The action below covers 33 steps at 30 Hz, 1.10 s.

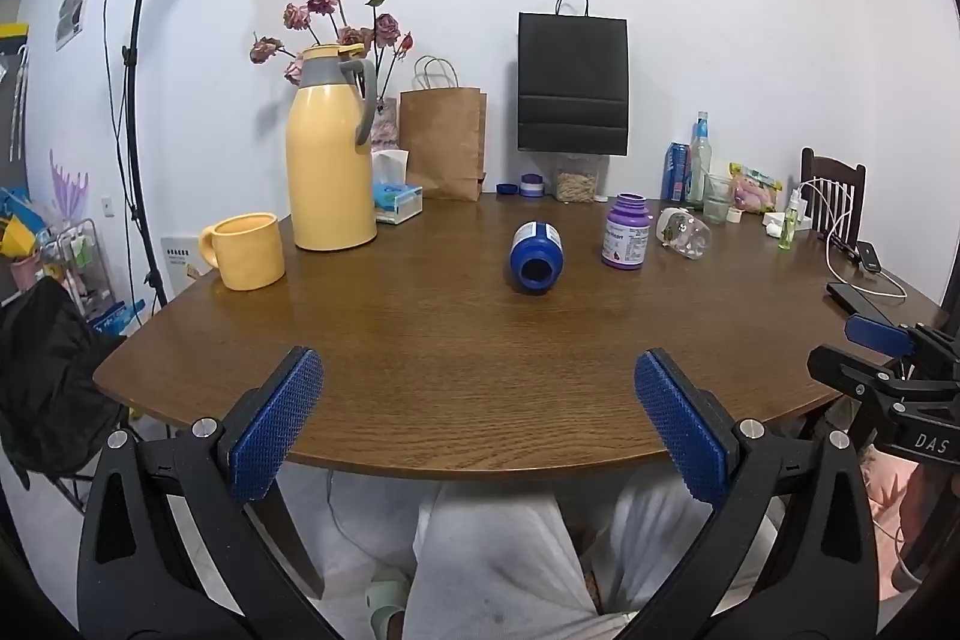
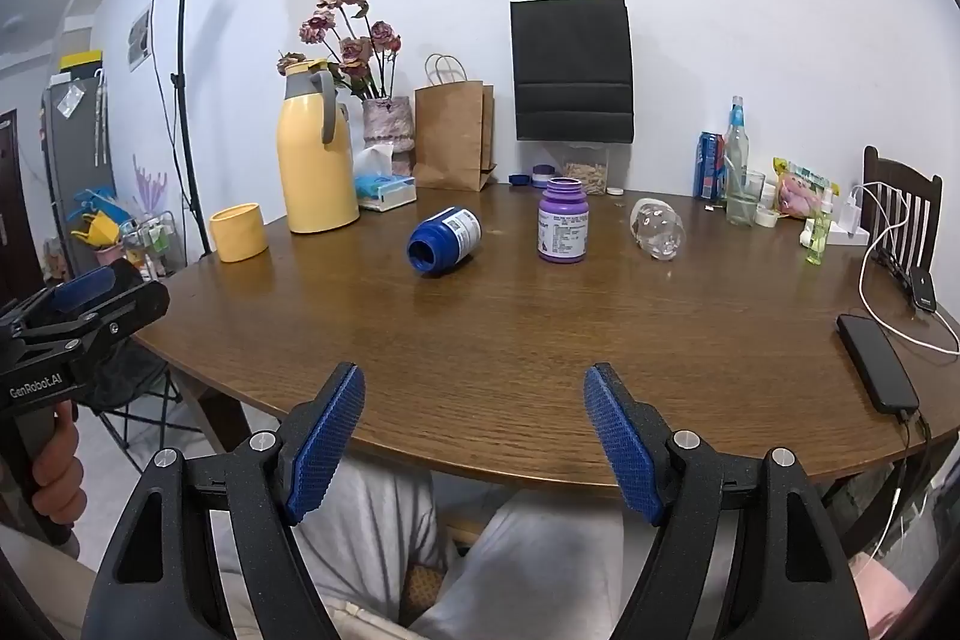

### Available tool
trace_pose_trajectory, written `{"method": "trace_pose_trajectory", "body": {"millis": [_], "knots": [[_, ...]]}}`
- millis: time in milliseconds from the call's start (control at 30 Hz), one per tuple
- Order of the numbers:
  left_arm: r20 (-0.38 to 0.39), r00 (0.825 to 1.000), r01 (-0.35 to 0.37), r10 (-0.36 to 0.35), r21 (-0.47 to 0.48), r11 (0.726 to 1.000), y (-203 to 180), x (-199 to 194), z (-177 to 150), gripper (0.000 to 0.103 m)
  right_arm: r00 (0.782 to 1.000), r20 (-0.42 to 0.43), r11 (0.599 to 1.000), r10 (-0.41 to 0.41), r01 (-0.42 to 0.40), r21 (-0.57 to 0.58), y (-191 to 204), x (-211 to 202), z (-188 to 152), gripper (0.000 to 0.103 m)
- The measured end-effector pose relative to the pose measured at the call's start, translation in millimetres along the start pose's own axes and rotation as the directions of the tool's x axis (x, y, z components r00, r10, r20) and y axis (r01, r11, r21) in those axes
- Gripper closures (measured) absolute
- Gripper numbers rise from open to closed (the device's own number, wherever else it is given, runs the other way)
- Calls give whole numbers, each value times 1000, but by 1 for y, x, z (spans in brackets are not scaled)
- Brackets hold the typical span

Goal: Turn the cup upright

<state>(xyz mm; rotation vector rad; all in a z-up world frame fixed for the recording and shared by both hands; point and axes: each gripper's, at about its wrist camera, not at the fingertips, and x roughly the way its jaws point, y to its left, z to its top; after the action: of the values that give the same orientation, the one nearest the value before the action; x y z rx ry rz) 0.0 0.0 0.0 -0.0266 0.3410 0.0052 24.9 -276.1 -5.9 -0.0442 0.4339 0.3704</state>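
Observation:
A yellow mug point(image 1: 243, 251) point(image 2: 238, 232) stands at the table's far left beside a yellow thermos jug point(image 1: 330, 148); its top looks flat and shallow, as if it rests mouth down. A clear glass cup point(image 1: 684, 233) point(image 2: 658, 227) lies on its side at the right. My left gripper point(image 1: 478, 370) hangs open over the near table edge, nothing between its blue pads. My right gripper point(image 2: 474, 376) is open too and empty, also at the near edge. Each gripper shows at the side of the other's view.
A blue bottle point(image 1: 536, 256) lies on its side mid-table with a purple bottle point(image 1: 627, 232) upright next to it. Paper bags, a flower vase, a tissue box and bottles line the wall. A phone point(image 2: 877, 363) with a cable lies at the right edge of the wooden table point(image 1: 480, 340).

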Motion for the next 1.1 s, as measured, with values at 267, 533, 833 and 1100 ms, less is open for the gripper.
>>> {"method": "trace_pose_trajectory", "body": {"millis": [267,533,833,1100], "knots": [[-9,1000,4,-4,-4,1000,1,1,0,0,1000,-1,1000,0,0,1,2,0,-1,23],[-1,1000,6,-6,5,1000,-1,-1,0,0,1000,-1,1000,-3,3,-1,2,0,0,23],[-8,1000,3,-3,3,1000,-3,-2,-3,0,1000,1,1000,1,-1,1,8,0,-2,23],[-13,1000,3,-3,-2,1000,-2,2,-2,0,1000,0,1000,3,-3,4,5,2,-2,23]]}}
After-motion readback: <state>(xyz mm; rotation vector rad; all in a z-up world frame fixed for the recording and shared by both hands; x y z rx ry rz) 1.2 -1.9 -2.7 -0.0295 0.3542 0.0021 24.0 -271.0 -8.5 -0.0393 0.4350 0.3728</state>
